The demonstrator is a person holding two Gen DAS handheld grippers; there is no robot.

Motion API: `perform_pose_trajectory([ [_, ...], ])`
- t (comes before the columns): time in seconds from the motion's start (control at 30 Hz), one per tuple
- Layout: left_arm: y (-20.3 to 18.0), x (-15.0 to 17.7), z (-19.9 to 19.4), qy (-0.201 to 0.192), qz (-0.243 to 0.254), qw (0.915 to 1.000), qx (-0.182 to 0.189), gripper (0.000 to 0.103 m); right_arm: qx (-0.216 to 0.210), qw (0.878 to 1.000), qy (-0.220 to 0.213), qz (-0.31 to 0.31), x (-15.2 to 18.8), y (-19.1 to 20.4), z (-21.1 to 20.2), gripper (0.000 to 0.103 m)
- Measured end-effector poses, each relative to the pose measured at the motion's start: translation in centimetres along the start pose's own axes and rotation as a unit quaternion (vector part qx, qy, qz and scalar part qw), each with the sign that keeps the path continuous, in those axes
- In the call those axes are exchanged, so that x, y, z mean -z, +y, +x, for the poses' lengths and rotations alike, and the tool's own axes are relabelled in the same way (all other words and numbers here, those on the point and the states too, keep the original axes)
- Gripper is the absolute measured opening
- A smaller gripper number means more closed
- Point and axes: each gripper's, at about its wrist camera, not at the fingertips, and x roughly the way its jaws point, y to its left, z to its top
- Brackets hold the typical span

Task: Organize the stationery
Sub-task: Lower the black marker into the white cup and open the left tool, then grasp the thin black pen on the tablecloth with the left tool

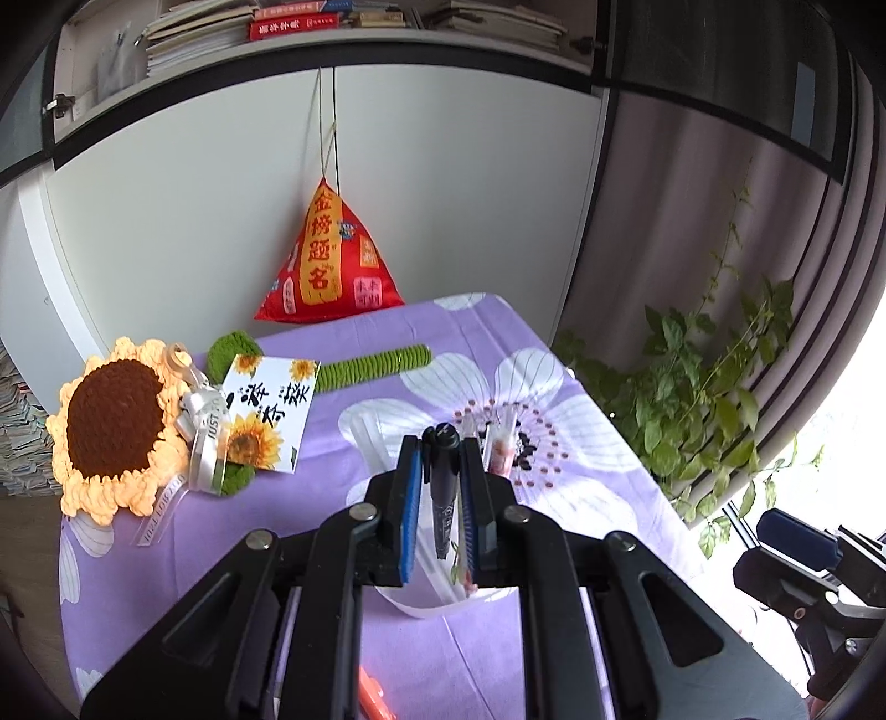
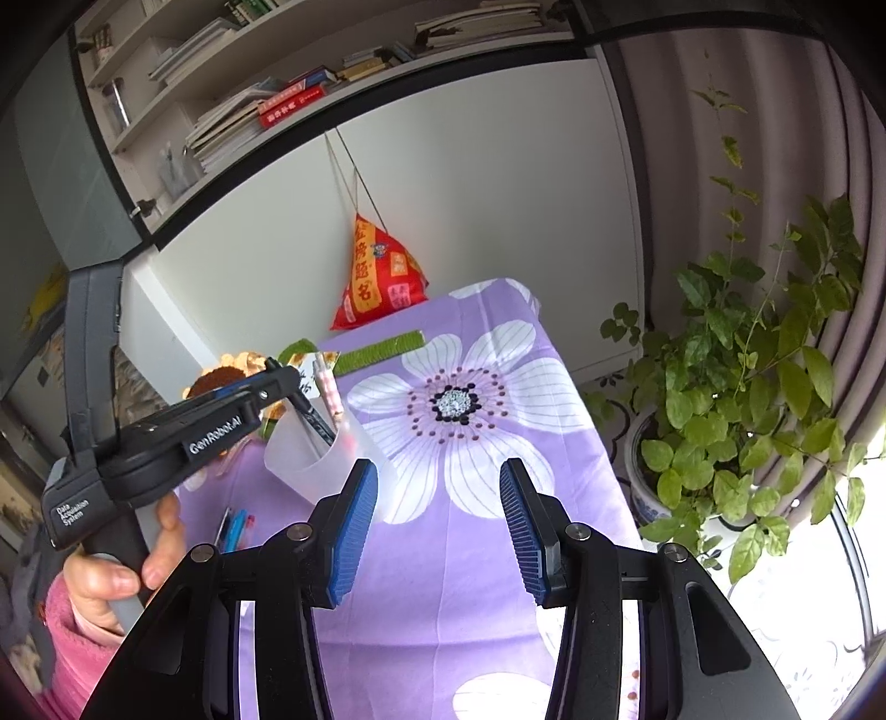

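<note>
Black pen (image 1: 443, 498) clamped in left tool (image 1: 440, 443) — over cup (image 2: 310, 459).

Home study corner: bookshelf (image 1: 310, 33) stacked with books overhead at far wall, floral purple tablecloth (image 2: 470, 554) on desk, curtain (image 2: 747, 138) and potted plant (image 2: 747, 360) at right by window.

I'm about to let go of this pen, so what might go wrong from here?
The black pen pinched in the left claw leans into the translucent cup, which looks light; pushing sideways may tip it. The pink pen already inside could be knocked. The loose pens lying near the cup's base may roll if the cup falls.
</note>
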Motion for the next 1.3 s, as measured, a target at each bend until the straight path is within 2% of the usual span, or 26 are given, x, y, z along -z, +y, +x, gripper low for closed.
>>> perform_pose_trajectory([
  [0.13,0.1,0.0,-0.3,0.002,0.001,1.0,0.005,0.014,-0.002,1.0,0.002,-0.003,0.1,0.3,0.0,0.046],
  [0.2,0.3,-0.2,-1.0,-0.002,0.0,1.0,0.005,0.024,-0.002,1.0,0.003,-0.006,0.1,0.5,0.0,0.046],
  [0.27,0.9,-0.4,-2.4,-0.019,-0.005,0.9998,0.001,0.038,-0.002,1.0,0.003,-0.008,0.1,0.7,-0.1,0.046],
  [0.43,4.1,-0.3,-7.2,-0.077,-0.033,0.9962,-0.024,0.052,-0.005,1.0,0.001,-0.017,0.0,1.6,-0.4,0.047],
  [0.6,8.7,1.9,-9.5,-0.082,-0.081,0.9915,-0.06,0.052,-0.014,0.999,0.003,-0.033,0.2,3.2,-0.3,0.047],
  [0.77,13.2,5.8,-9.6,-0.051,-0.13,0.9857,-0.095,0.05,-0.03,0.997,0.016,-0.066,0.9,6.2,0.4,0.046],
  [0.83,15.0,7.6,-8.9,-0.021,-0.154,0.9828,-0.1,0.05,-0.034,0.995,0.023,-0.086,1.2,7.6,0.8,0.047],
  [0.93,16.4,9.3,-7.7,0.009,-0.17,0.9804,-0.099,0.042,-0.04,0.993,0.036,-0.108,1.9,9.5,1.7,0.046],
  [1.17,17.5,11.7,-3.5,0.074,-0.166,0.9782,-0.101,0.038,-0.041,0.987,0.062,-0.141,3.3,12.5,3.0,0.046],
  [1.3,17.1,11.9,-1.0,0.098,-0.142,0.98,-0.1,0.038,-0.032,0.986,0.074,-0.148,3.8,13.3,3.7,0.046],
])
